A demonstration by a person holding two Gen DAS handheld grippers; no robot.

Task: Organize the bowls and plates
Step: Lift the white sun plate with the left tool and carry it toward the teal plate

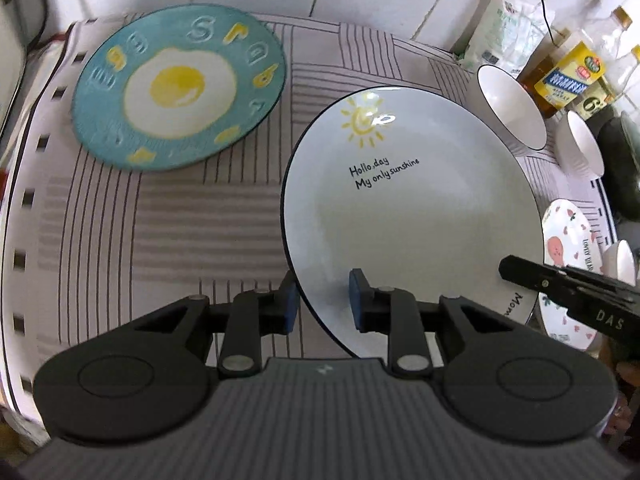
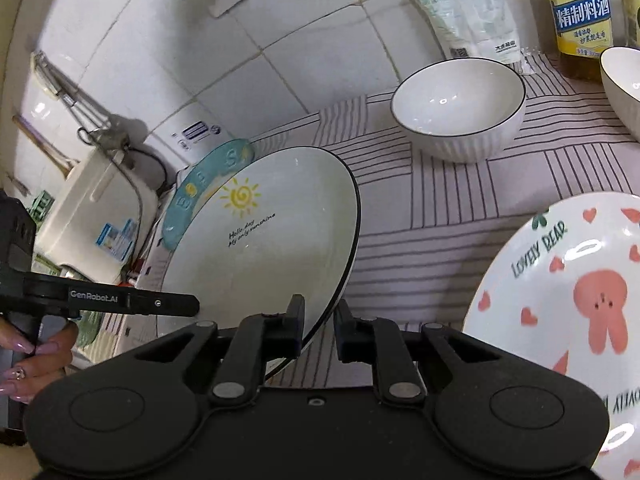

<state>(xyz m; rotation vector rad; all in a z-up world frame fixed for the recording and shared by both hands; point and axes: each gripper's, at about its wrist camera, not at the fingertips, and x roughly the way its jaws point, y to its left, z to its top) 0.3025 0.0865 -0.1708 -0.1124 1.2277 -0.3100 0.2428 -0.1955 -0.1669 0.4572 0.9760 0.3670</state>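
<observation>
Both pairs of jaws gripped the sun plate (image 1: 408, 208) by its near rim, the left gripper (image 1: 324, 300) at its left edge, the right gripper (image 2: 318, 326) at its right, holding it tilted above the striped surface (image 1: 160, 220). An egg plate (image 1: 180, 88) lay far left, a bear plate (image 2: 560, 300) right, a white bowl (image 2: 458, 108) beyond.

Surface (image 1: 224, 216) under striped cloth (image 2: 440, 240); on cloth: egg plate (image 1: 178, 88), bear plate (image 2: 560, 300), two bowls (image 2: 458, 108), bottles (image 2: 578, 12) at back.
</observation>
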